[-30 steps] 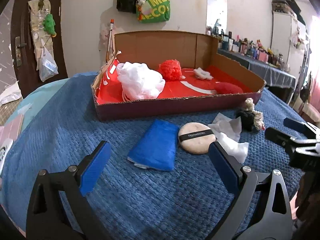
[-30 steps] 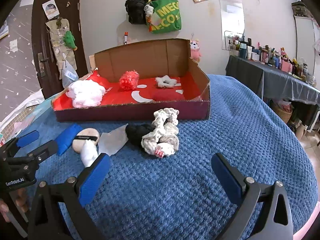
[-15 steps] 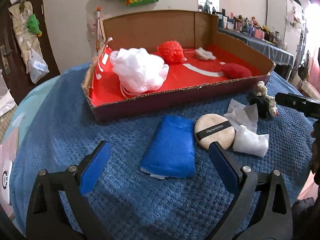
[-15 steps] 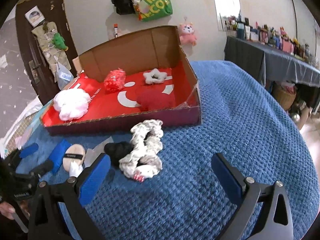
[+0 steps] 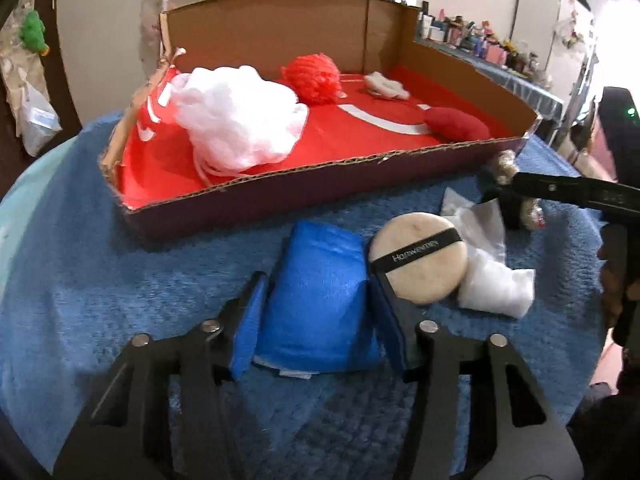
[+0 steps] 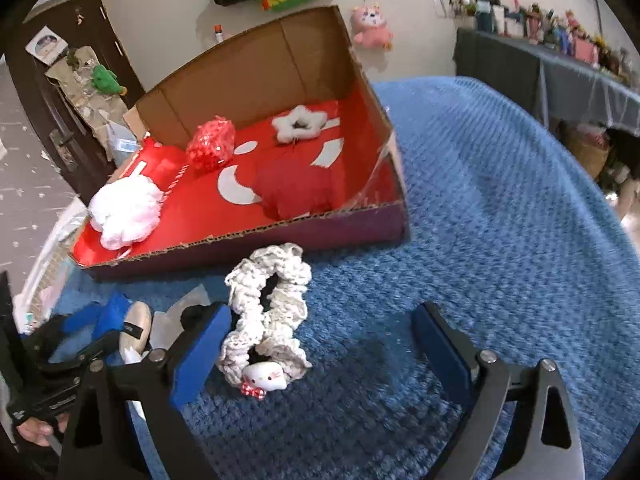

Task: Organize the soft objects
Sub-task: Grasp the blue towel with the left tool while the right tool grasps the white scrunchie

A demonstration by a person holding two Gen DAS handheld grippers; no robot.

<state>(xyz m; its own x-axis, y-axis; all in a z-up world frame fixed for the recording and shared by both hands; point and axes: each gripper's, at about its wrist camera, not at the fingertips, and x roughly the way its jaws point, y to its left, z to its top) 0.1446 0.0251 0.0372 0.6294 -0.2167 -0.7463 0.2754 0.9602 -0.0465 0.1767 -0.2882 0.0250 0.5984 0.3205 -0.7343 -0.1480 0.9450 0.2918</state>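
The left gripper (image 5: 316,312) is seen with its jaws just having been closing, and the folded blue cloth (image 5: 320,280) is now pinched between the two blue pads, which press on its sides where it lies on the blue knitted blanket (image 5: 120,264). Just to the right of this gripper's right finger a round beige powder puff (image 5: 418,258) with a black band is found, touching the cloth's edge, and beyond the puff a white pad (image 5: 496,286) and a crumpled tissue (image 5: 476,216) are seen. Ahead of the gripper the cardboard box (image 5: 280,200) with a red floor is placed, holding a white mesh pouf (image 5: 236,118), a red mesh pouf (image 5: 312,76) and a red cushion-like piece (image 5: 456,124). The right gripper (image 6: 320,344) is held spread, its jaws having just been closing a little, with nothing gripped; the white crocheted scrunchie (image 6: 268,312) lies between the pads, close against the left one and apart from the right one. A black soft item (image 6: 196,314) is partly hidden behind that left pad.
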